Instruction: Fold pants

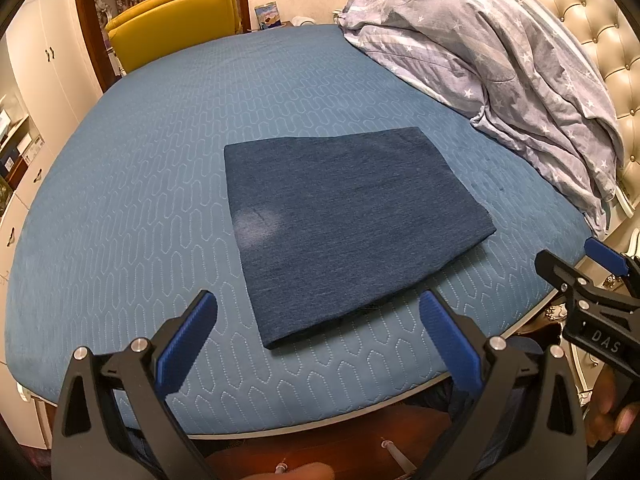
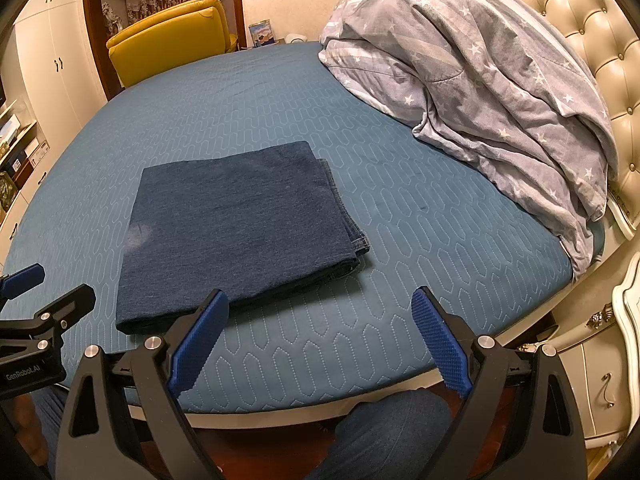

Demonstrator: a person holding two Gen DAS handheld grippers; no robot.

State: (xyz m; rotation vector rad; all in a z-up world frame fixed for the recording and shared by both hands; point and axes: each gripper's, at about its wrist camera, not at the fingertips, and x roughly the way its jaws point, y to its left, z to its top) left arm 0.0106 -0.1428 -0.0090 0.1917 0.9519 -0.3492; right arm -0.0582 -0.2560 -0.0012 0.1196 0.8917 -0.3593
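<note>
On the blue quilted bed [image 1: 160, 168] the pants [image 1: 344, 224] lie folded into a flat, dark denim rectangle, near the front edge of the mattress and a little left of its middle as the right wrist camera shows them. From that camera the stacked layers and a stitched hem [image 2: 358, 242] show along the pants' right side, while the left and near edges look like clean folds. A pale, worn patch [image 1: 256, 224] marks the cloth toward its near left part.

Both tools hang off the near edge of the bed, apart from the pants and touching nothing. The left gripper [image 1: 316, 340] has its two blue-padded fingers spread wide, with the near end of the pants seen in the gap between them, farther along the bed. The right gripper [image 2: 318, 338] is spread just as wide; the pants' near right corner lies just beyond its left finger [image 2: 198, 344]. Each tool also shows at the rim of the other's view, the right one at the left camera's far right, the left one at the right camera's far left.

Against the tufted cream headboard [image 2: 580, 20] on the right a grey star-print duvet [image 2: 480, 92] is heaped, well apart from the pants. Past the far side of the bed stands a yellow chair [image 1: 176, 20], with white cupboards [image 2: 52, 40] along the left wall. The person's denim-clad knee [image 2: 384, 432] shows below the mattress edge.
</note>
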